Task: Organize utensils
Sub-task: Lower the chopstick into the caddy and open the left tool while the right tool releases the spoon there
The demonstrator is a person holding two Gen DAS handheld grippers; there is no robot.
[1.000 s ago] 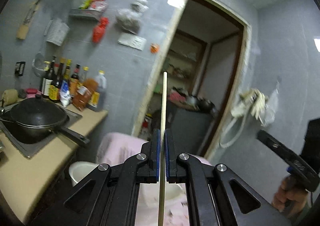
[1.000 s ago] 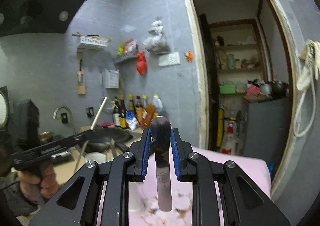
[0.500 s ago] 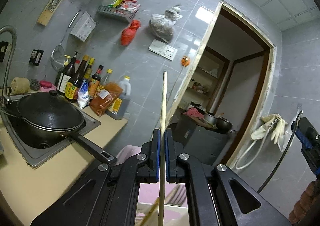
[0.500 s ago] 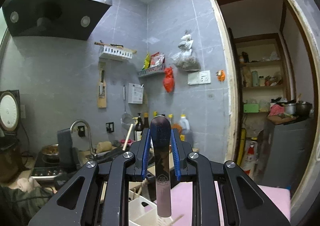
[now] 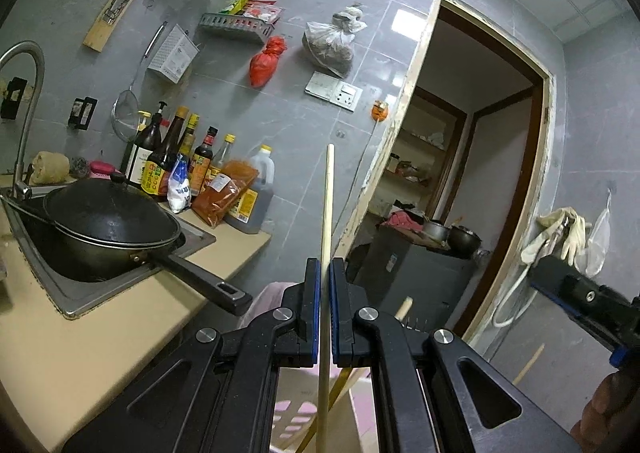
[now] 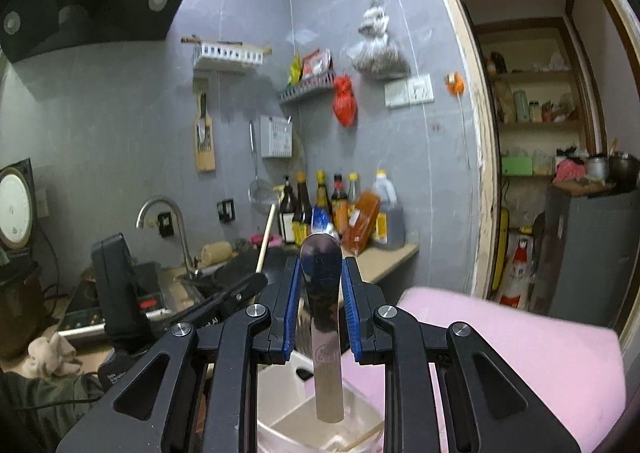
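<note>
My left gripper [image 5: 325, 267] is shut on a long wooden chopstick [image 5: 327, 205], which stands upright between the blue pads. More chopsticks [image 5: 346, 387] lean in a white utensil holder [image 5: 288, 417] below it. My right gripper [image 6: 320, 267] is shut on a metal spoon [image 6: 325, 317], whose lower end hangs over a compartment of the white utensil holder [image 6: 288, 423]. A chopstick [image 6: 360, 437] lies inside that holder. The left gripper [image 6: 236, 291] with its chopstick [image 6: 265, 239] shows at the left in the right wrist view.
A black wok [image 5: 108, 229] sits in the sink, its handle jutting over the beige counter [image 5: 80, 341]. Sauce bottles [image 5: 180, 169] line the wall by a faucet [image 6: 176, 229]. A pink padded surface [image 6: 520, 353] lies right of the holder. A doorway [image 5: 480, 173] opens beyond.
Both grippers have sunk and swung toward the counter, still holding the chopstick and the spoon. The white holder has come into view right under the spoon, and leaning chopsticks now show below the left gripper.
</note>
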